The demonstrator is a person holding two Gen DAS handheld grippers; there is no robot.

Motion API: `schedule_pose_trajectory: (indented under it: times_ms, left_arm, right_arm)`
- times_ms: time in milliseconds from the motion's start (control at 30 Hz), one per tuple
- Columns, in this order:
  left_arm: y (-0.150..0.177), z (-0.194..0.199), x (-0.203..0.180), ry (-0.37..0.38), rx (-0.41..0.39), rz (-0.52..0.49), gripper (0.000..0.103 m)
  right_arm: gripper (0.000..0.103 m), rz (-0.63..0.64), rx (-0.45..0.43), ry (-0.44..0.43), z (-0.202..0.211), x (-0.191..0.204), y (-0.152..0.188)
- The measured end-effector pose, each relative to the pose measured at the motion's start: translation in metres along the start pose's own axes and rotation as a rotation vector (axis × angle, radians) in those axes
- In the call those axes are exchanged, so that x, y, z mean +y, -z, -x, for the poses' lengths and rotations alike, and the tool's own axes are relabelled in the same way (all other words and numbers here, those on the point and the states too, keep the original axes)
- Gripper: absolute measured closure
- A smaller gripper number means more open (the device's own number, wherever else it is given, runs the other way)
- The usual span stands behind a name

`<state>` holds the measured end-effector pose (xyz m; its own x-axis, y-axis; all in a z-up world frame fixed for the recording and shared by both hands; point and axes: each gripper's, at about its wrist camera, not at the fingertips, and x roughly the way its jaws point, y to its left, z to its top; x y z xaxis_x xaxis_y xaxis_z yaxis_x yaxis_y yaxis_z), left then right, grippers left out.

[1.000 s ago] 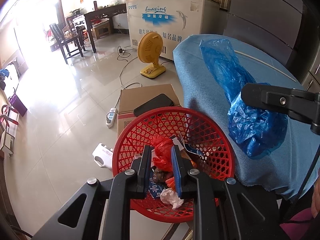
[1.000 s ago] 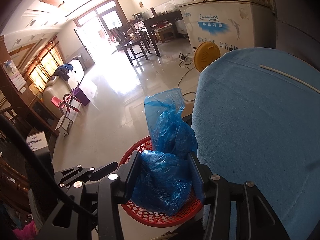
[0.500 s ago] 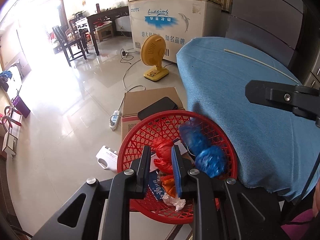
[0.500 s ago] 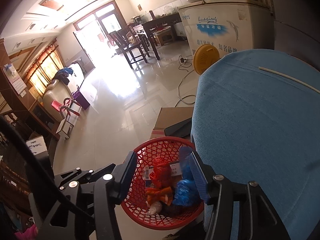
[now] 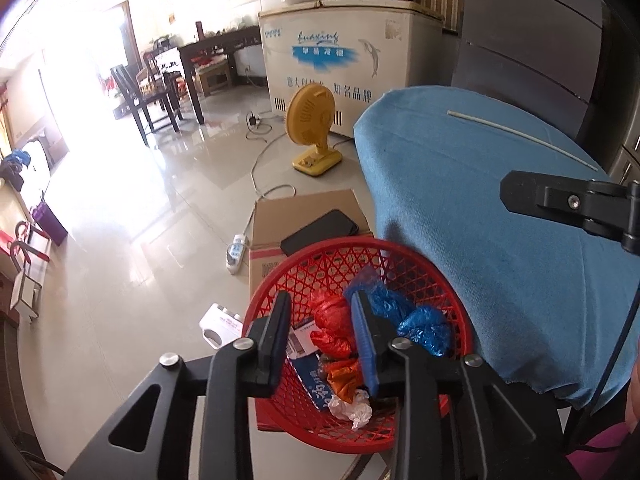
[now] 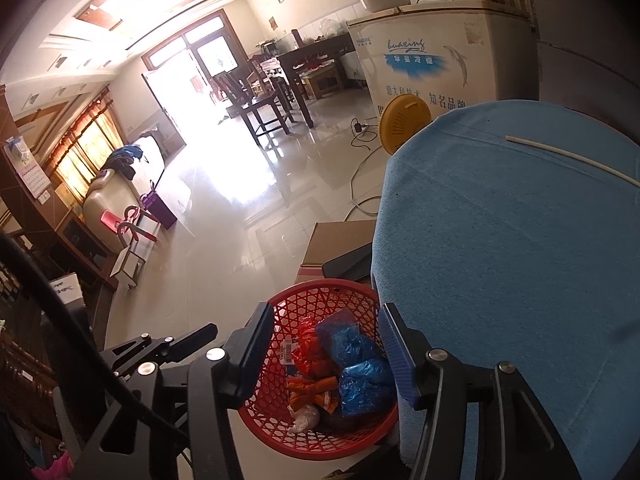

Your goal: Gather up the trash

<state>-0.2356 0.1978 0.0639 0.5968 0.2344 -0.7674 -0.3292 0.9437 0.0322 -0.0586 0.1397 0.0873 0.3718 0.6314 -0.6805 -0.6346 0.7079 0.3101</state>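
Premises: a bright living room with a glossy pale tiled floor (image 5: 120, 280) and a bench under a blue cloth (image 5: 500, 208) at the right.

Nearest the cameras, both claws hang above a round red plastic lattice basket (image 5: 452, 304), which sits just beside the bench edge, resting on a brown cardboard box (image 5: 304, 212). The left claw (image 5: 320, 336) has its jaws opening; nothing is gripped between them, and the trash seen in the gap lies below in the basket. The right claw (image 6: 326, 354) stands released, its jaws spread with nothing in them.

Basket contents: crumpled blue plastic bags (image 6: 360, 364) on the bench side, a crumpled red plastic bag (image 5: 332, 320) beside them, an orange wrapper (image 6: 314, 394), a wad of white tissue (image 5: 354, 408) and a printed blue-and-white packet (image 5: 316, 384).

Further out, a black phone (image 5: 320, 230) lies on the box top, touching the basket rim. A white power strip (image 5: 236, 250) lies on the floor left of the box. Beyond stands a yellow desk fan (image 5: 312, 128), then a white chest freezer (image 5: 340, 64). A thin white stick (image 5: 520, 140) lies on the cloth, well apart from the basket.
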Motion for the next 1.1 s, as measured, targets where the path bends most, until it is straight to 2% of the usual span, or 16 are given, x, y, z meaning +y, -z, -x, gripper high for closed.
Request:
schedule_pose_trajectory:
  times_ms: [133,267,333,433,533,1100]
  left_arm:
    - [-0.005,0.011,-0.006,-0.018,-0.044,-0.006,0.054]
    - [-0.013,0.023,-0.013,-0.037,-0.088,-0.012,0.048]
    - [-0.016,0.029,-0.016,-0.038,-0.104,-0.015,0.041]
    - [-0.022,0.04,-0.023,-0.038,-0.135,-0.026,0.039]
    - [-0.028,0.051,-0.029,-0.046,-0.166,-0.041,0.029]
    - [-0.056,0.102,-0.082,-0.083,-0.297,-0.133,0.027]
  right_arm:
    - [0.045,-0.018,-0.025,0.003,0.009,-0.005,-0.002]
    - [0.045,-0.006,-0.055,0.024,0.021,-0.006,-0.003]
    - [0.045,0.009,-0.083,0.041,0.032,-0.006,-0.002]
    - [0.045,0.025,-0.119,0.066,0.048,-0.008,-0.001]
    - [0.042,0.038,-0.151,0.095,0.064,-0.011,0.0]
    - [0.038,0.037,-0.375,0.276,0.187,-0.044,0.023]
